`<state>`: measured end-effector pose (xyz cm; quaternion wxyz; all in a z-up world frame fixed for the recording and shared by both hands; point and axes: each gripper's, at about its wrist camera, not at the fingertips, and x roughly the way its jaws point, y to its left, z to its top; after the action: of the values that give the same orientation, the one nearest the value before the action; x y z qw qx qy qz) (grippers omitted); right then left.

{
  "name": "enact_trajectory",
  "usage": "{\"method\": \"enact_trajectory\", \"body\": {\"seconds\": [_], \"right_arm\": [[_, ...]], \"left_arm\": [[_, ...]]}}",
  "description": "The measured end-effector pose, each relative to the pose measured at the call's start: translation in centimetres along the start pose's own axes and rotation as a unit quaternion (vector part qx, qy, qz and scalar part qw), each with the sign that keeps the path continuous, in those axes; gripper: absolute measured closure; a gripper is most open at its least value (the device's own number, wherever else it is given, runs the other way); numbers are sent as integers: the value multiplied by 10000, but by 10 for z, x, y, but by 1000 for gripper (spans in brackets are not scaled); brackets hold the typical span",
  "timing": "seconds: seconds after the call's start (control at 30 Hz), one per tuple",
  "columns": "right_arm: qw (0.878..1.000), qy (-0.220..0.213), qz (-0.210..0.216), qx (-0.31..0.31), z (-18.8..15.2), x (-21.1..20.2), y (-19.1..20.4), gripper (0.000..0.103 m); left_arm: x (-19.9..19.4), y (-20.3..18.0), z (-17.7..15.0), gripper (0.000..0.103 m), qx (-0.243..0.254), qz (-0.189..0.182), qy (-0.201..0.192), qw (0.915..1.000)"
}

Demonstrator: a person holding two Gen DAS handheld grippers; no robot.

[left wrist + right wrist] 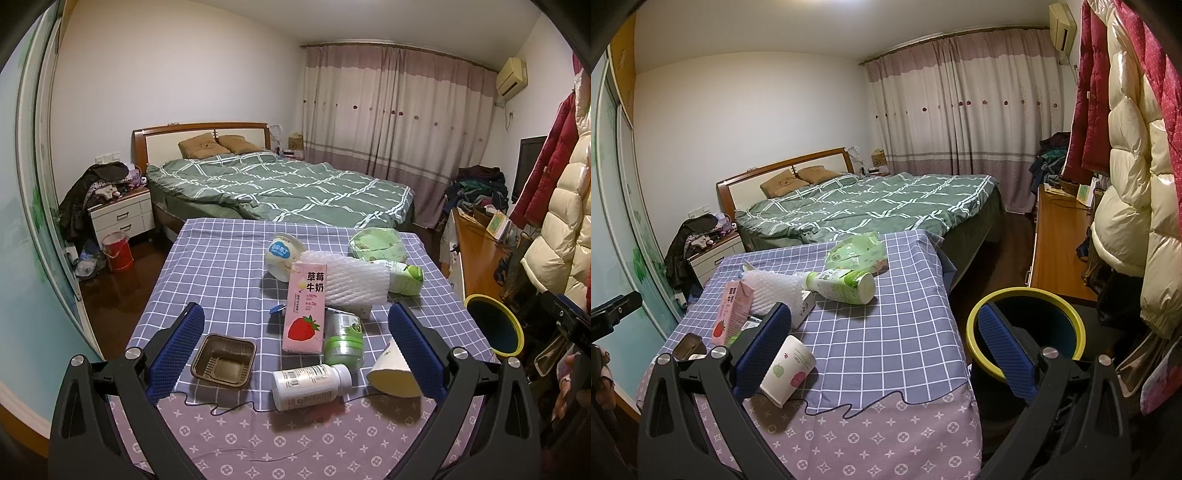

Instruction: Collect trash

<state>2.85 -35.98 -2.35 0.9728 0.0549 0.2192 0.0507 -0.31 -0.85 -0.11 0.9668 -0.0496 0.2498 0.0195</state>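
Note:
Trash lies on the checked tablecloth [221, 266]: a pink strawberry milk carton [304, 314], a white pill bottle [308, 380] on its side, a brown plastic tray [223, 360], a tipped paper cup [393, 369], a green jar [343, 341], white foam netting [352, 280], a green-white bottle [400, 277], a yogurt tub [282, 254] and a green bag [376, 243]. My left gripper [295, 347] is open above the near trash. My right gripper [886, 347] is open over the table's right edge, with the paper cup [788, 369] by its left finger and the yellow-rimmed bin [1027, 332] behind its right finger.
The bin [495, 325] stands off the table's right side. A green-quilted bed [280, 188] lies beyond the table. A wooden desk [1060, 243] and hanging coats [1126, 177] are on the right. A nightstand [122, 214] and a red bucket [118, 251] are on the left.

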Motion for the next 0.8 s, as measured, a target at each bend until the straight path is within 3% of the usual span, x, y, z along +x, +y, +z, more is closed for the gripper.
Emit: {"method": "enact_trajectory", "body": {"seconds": [0.8], "right_arm": [[10000,33,-7,33,-1,3,-2,6]], "left_arm": [[6,-2,0,5,29,-16,78,10000]]}}
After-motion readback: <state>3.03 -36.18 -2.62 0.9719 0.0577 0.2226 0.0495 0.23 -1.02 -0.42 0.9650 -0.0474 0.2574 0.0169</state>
